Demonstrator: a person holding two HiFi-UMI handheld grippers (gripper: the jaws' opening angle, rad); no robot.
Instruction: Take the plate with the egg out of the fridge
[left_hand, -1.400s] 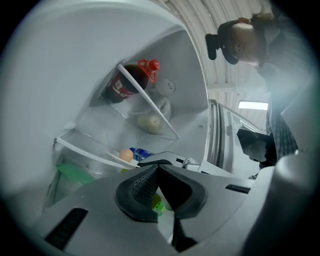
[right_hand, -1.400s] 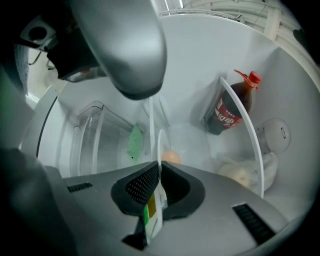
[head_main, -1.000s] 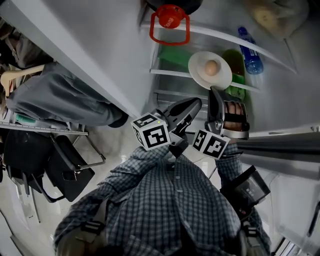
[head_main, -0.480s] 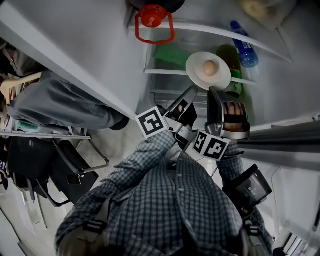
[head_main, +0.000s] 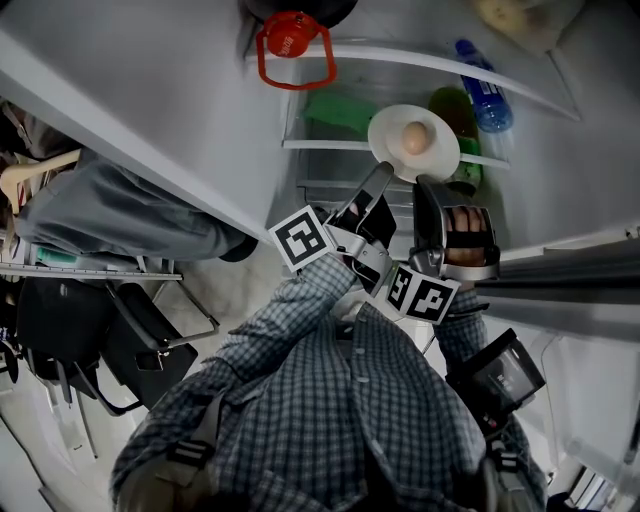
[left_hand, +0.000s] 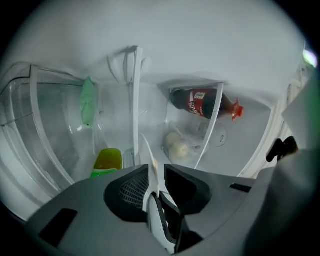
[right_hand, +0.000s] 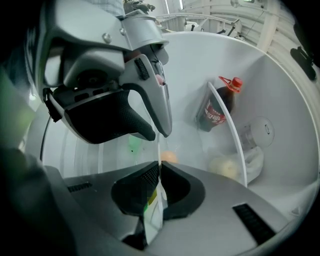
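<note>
A white plate (head_main: 392, 132) carrying one brown egg (head_main: 415, 138) hovers at the front of the open fridge, level with a glass shelf (head_main: 320, 146). My left gripper (head_main: 378, 180) reaches up from the lower left and is shut on the plate's near rim. My right gripper (head_main: 428, 186) is shut on the same rim just to the right. In the left gripper view the plate (left_hand: 146, 159) shows edge-on between the jaws. In the right gripper view the plate (right_hand: 159, 161) is pinched too, with the egg (right_hand: 169, 157) beyond and the left gripper's body (right_hand: 120, 85) close above.
A dark cola bottle with a red cap and handle (head_main: 293, 35) lies on the upper shelf. A blue-capped bottle (head_main: 480, 88) and a green bottle (head_main: 452, 108) stand behind the plate. The open fridge door (head_main: 150, 110) is at left, a seated person's leg (head_main: 120, 205) beyond it.
My left gripper has moved up and forward from below the plate to its rim and shut on it. The right gripper has kept its hold and barely moved.
</note>
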